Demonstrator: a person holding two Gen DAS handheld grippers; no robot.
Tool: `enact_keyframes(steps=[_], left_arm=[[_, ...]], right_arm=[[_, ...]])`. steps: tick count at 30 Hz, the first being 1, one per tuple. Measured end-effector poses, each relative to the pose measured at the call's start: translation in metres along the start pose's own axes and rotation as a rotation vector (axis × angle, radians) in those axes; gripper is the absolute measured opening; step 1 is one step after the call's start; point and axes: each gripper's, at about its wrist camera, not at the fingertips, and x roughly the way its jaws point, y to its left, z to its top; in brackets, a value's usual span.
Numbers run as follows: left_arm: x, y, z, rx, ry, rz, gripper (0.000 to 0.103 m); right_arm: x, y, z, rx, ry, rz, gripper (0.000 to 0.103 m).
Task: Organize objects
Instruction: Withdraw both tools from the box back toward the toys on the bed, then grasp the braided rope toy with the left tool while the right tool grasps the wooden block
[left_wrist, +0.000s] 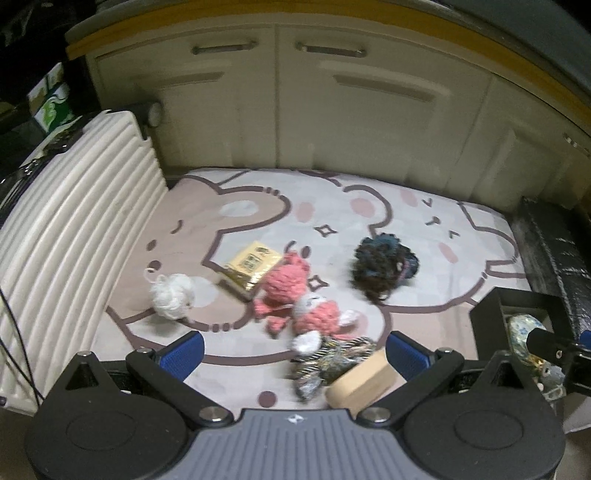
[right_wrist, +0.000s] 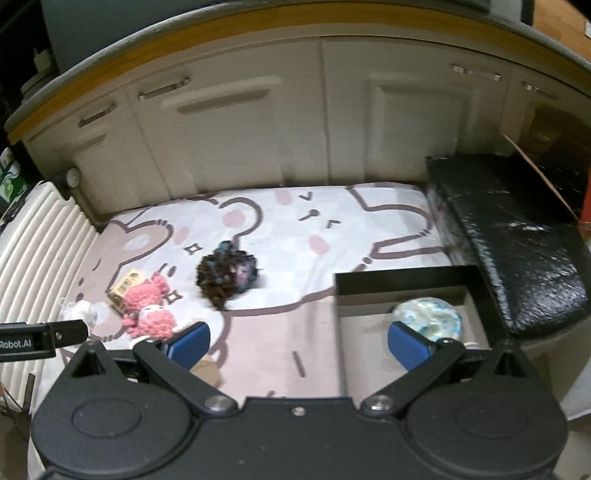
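Fingers of both your left gripper and right gripper spread wide, empty above the mat; next, grasp the dark yarn ball for the black box.

- My left tongs gape wide, blue pads far apart, nothing between them.
- My right tongs are spread just as wide, gripping nothing.
- In the right view, the left tongs poke in at the left edge.
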Motion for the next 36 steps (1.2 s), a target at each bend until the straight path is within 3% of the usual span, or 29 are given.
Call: enact_keyframes(steps=[19, 26, 36], left_arm=[[0.018, 0.061, -0.01, -0.045, -0.011, 0.029, 0.103], [0.035, 0.088, -0.011, -0.181, 0.052, -0.044, 0.103], [0.07, 0.08, -0.016, -0.317, 0.215, -0.181, 0.103]], right_arm=[[0.034, 0.055, -0.007, -0.199, -0.03, 0.148, 0.103], [0.059, 0.071, -0.018, -0.314, 0.01, 0.199, 0.103], [0.098, 0.092, -0.041, -0.46, 0.12, 0.26, 0.103]])
